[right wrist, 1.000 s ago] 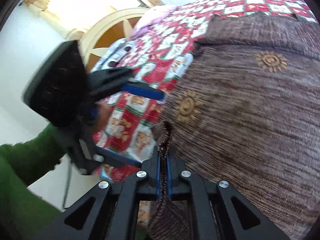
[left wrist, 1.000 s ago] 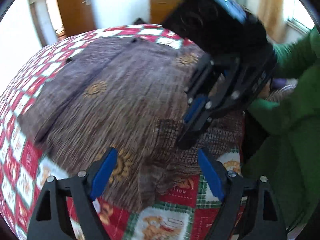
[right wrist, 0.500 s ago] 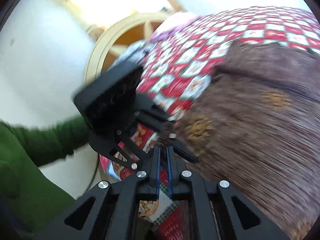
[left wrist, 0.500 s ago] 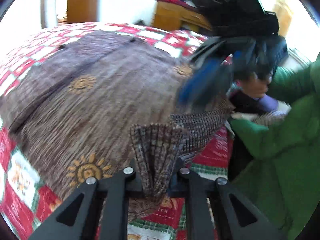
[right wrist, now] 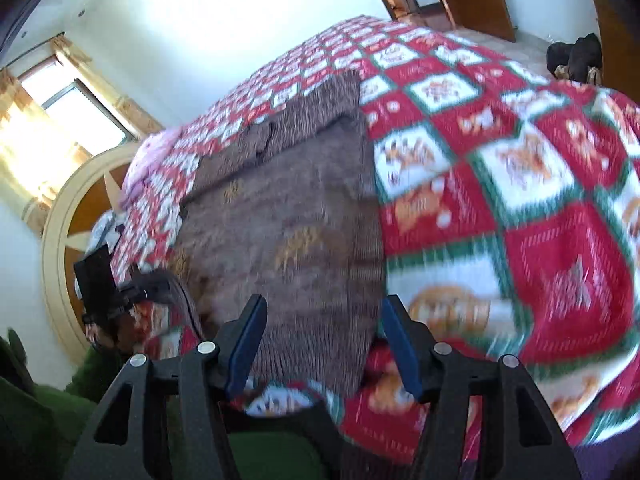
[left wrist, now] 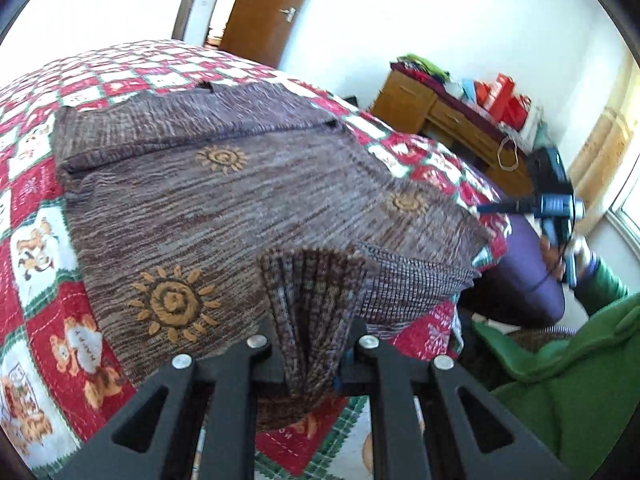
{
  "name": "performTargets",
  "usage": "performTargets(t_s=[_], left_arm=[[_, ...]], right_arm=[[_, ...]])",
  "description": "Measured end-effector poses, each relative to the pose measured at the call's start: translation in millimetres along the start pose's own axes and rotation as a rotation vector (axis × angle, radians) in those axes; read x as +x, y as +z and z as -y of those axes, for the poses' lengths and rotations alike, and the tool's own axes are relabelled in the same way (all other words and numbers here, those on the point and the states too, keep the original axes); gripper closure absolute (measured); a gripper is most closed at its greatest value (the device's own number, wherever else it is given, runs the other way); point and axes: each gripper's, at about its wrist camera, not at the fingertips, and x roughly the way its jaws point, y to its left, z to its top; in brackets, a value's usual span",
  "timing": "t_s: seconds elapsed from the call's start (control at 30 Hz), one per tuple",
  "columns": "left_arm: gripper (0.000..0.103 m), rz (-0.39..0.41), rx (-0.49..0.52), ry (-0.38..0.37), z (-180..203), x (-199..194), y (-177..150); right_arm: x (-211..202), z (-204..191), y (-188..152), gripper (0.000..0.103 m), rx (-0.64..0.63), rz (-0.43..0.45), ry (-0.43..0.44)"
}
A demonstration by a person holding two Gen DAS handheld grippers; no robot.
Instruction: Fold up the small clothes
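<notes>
Right tongs (right wrist: 324,344) released, opening; left tongs (left wrist: 312,356) pinch sweater (left wrist: 248,208) hem

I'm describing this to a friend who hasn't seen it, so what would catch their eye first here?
A brown knit sweater dotted with orange suns, spread flat over a red, white and green patchwork quilt on a bed. At the near hem, the left gripper is shut on a bunched fold of it. The right gripper hangs over the sweater's other bottom corner, jaws opening, gripping nothing.
</notes>
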Motion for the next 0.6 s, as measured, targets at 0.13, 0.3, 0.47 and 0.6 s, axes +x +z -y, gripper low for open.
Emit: performTargets(t_s=[0.13, 0.3, 0.47, 0.6], left_arm=[[0.089, 0.004, 0.0, 0.019, 4, -4, -1], [0.089, 0.015, -0.002, 0.044, 10, -3, -4], [0.089, 0.08, -0.048, 0.044, 9, -17, -1], [0.089, 0.135, -0.079, 0.074, 3, -27, 13]], right_arm=[[18, -8, -13, 0.047, -0.054, -0.059, -0.089], [21, -2, -21, 0.098, -0.061, -0.083, -0.104], [25, -4, -16, 0.098, -0.046, -0.158, -0.025], [12, -4, 14, 0.098, 0.025, -0.097, 0.136]])
